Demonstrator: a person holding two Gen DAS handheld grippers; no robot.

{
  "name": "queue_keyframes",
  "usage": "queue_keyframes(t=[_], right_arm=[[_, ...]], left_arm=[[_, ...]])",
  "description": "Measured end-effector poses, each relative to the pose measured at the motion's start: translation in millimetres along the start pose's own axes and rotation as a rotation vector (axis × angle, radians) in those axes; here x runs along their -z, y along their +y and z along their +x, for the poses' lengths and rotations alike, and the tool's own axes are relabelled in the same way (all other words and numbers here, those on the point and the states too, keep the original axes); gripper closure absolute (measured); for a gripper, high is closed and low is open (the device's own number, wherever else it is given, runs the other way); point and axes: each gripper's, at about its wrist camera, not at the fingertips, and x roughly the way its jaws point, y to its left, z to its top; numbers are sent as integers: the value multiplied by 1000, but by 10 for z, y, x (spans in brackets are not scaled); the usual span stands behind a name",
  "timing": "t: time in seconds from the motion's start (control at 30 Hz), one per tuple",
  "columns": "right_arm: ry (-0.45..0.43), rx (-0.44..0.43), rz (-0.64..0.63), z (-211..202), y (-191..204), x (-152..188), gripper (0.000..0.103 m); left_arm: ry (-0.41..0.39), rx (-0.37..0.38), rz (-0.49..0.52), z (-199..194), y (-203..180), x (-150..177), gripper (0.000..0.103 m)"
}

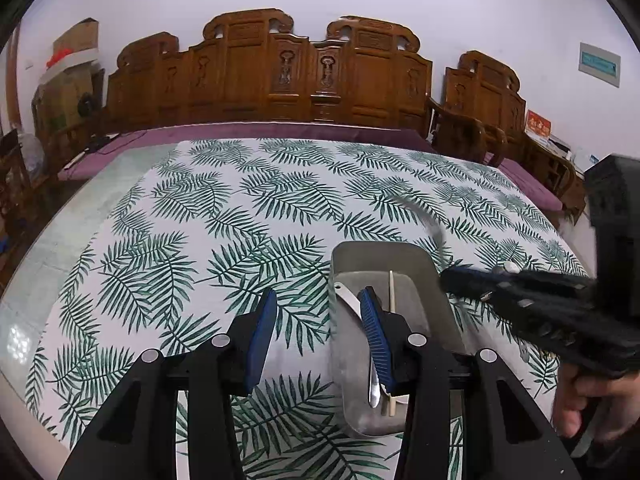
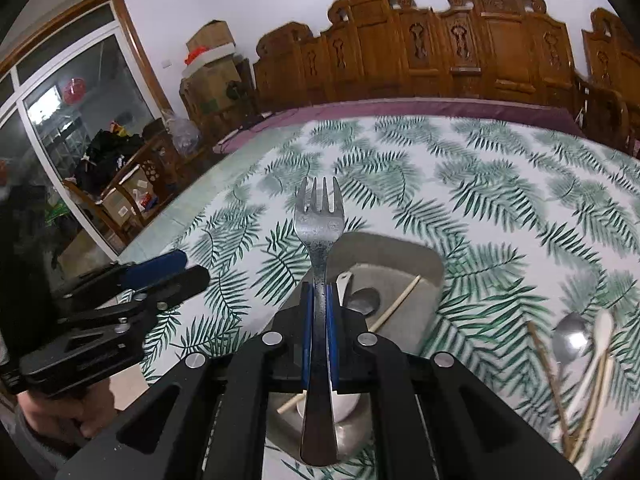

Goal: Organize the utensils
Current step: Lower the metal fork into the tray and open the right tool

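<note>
Centrally, we are clamping the fork between the blue pads of our right gripper, jaws closed on the mid-handle so the tines point forward and the handle end hangs back toward the camera. Below it, we are hovering over the metal tray, where a spoon, a white piece and a chopstick are already lying, presumably the collection point. Our left gripper is waiting with jaws wide and empty, one pad over the tray. Farther right, a second spoon and more chopsticks are resting on the leaf-print tablecloth, apparently awaiting their turn.
</note>
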Motion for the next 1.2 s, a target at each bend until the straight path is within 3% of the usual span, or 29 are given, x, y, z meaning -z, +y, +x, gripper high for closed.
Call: queue_keyframes(t=[0.37, 0.7, 0.97, 1.2], right_arm=[[120, 97, -27, 525, 43, 223, 95], [133, 102, -23, 554, 2, 235, 91], [73, 85, -34, 181, -114, 206, 91], [23, 187, -44, -523, -614, 351, 91]], left_arm=[[9, -11, -13, 10, 34, 10, 62], [8, -9, -8, 2, -3, 16, 62], [10, 18, 10, 8, -132, 18, 62], [1, 66, 47, -1, -429, 20, 60]])
